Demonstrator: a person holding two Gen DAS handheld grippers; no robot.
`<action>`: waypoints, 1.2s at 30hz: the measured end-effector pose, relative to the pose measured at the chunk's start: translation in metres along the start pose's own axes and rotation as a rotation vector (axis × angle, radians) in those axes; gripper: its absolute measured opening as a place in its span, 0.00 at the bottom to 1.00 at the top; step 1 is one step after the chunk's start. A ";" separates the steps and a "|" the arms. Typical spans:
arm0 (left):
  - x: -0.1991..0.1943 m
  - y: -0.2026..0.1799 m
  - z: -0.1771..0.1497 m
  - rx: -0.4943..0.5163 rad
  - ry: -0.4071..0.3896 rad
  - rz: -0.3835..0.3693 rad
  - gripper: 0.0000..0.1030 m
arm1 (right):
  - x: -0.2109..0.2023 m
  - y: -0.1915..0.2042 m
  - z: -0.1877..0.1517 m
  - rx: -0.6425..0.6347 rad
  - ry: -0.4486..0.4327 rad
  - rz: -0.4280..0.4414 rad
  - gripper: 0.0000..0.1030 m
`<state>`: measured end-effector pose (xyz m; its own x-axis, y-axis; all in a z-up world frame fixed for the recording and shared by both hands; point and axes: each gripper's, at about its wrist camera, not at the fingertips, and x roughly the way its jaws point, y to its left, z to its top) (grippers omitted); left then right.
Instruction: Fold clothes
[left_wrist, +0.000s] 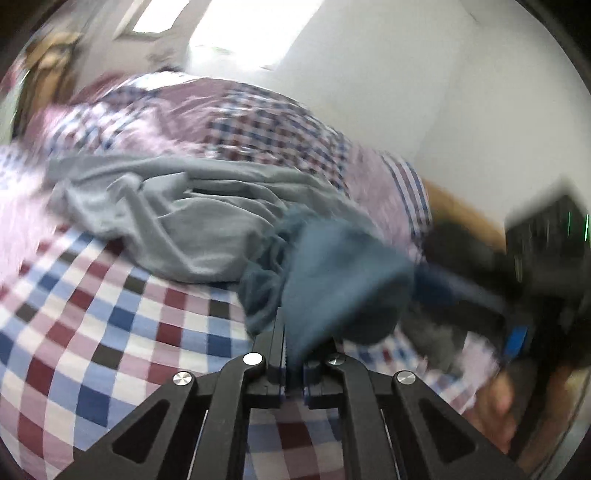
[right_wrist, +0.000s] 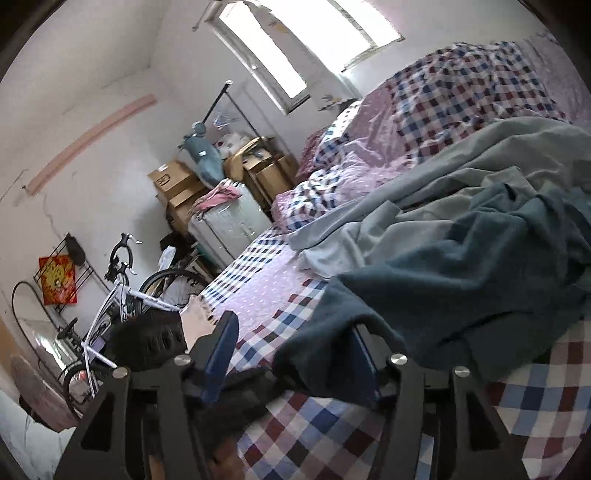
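A dark teal garment (left_wrist: 343, 280) lies crumpled on the checked bed (left_wrist: 110, 314). My left gripper (left_wrist: 286, 339) is shut on its edge, and the cloth bunches up over the fingertips. This view is blurred by motion. Behind it a light grey garment (left_wrist: 177, 221) lies rumpled. In the right wrist view the teal garment (right_wrist: 461, 277) spreads to the right and its near corner drapes over my right finger. My right gripper (right_wrist: 291, 354) stands open, its blue left pad (right_wrist: 221, 354) bare. The grey garment (right_wrist: 461, 166) lies beyond.
A checked quilt (right_wrist: 461, 85) is heaped at the bed's far end. Left of the bed (right_wrist: 258, 280) stand a bicycle (right_wrist: 122, 291), cardboard boxes (right_wrist: 177, 184) and a pale suitcase (right_wrist: 229, 225). A hand (right_wrist: 195, 321) holds a black device (right_wrist: 147, 339) by the bed edge.
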<state>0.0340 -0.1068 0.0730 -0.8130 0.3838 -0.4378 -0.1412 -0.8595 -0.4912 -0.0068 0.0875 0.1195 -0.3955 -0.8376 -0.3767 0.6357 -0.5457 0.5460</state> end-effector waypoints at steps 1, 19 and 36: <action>-0.003 0.010 0.003 -0.051 -0.015 0.002 0.04 | -0.002 -0.004 0.000 0.005 -0.002 -0.011 0.62; -0.039 0.116 0.024 -0.494 -0.198 0.041 0.03 | -0.014 -0.082 -0.016 0.094 0.050 -0.290 0.67; -0.051 0.163 0.023 -0.590 -0.218 0.267 0.03 | 0.000 -0.110 -0.033 0.036 0.160 -0.523 0.67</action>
<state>0.0394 -0.2739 0.0326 -0.8813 0.0538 -0.4695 0.3614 -0.5635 -0.7429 -0.0544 0.1480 0.0346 -0.5455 -0.4418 -0.7122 0.3570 -0.8913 0.2795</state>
